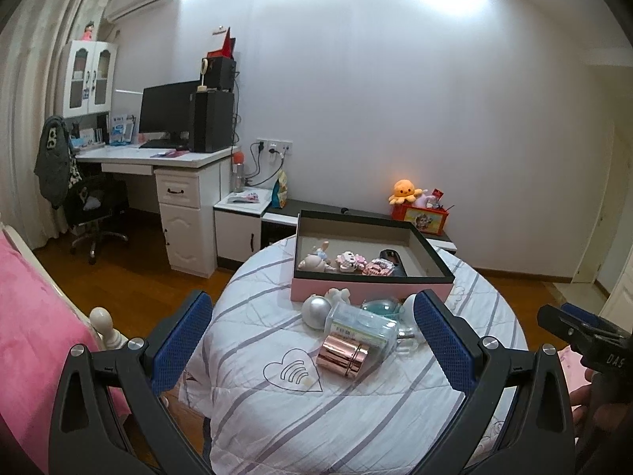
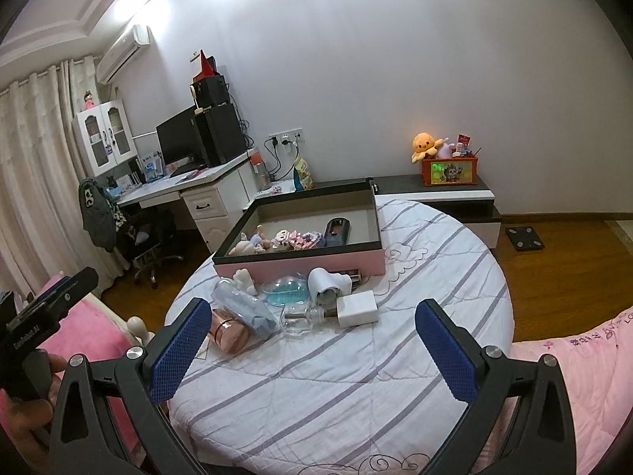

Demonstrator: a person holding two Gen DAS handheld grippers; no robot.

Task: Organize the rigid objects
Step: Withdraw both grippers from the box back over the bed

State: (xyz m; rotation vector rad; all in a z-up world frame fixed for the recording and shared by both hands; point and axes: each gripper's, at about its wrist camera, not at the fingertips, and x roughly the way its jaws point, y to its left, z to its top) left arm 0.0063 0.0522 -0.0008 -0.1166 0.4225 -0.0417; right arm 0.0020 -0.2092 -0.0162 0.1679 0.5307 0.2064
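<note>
A heap of small rigid items lies on the round quilt-covered table (image 1: 277, 415): a rose-gold cylinder (image 1: 346, 358), a clear plastic case (image 1: 362, 326), a silver ball (image 1: 316, 308), a teal dome (image 1: 381, 306) and a glass bottle (image 1: 407, 338). Behind the heap stands a pink box (image 1: 372, 289) with a black rim, holding figurines and pink block toys. My left gripper (image 1: 312, 301) is open, just short of the heap. In the right wrist view, my right gripper (image 2: 312, 304) is also open and empty, near a white charger block (image 2: 358, 308), the glass bottle (image 2: 296, 318) and the pink box (image 2: 300, 267).
A pink bed (image 1: 27, 316) with a knobbed post (image 1: 101, 318) lies at the left. A desk (image 1: 158, 156) with a monitor and a chair (image 1: 95, 206) stands behind. A low cabinet (image 2: 455, 194) carries a plush octopus. A scale (image 2: 524, 237) lies on the floor.
</note>
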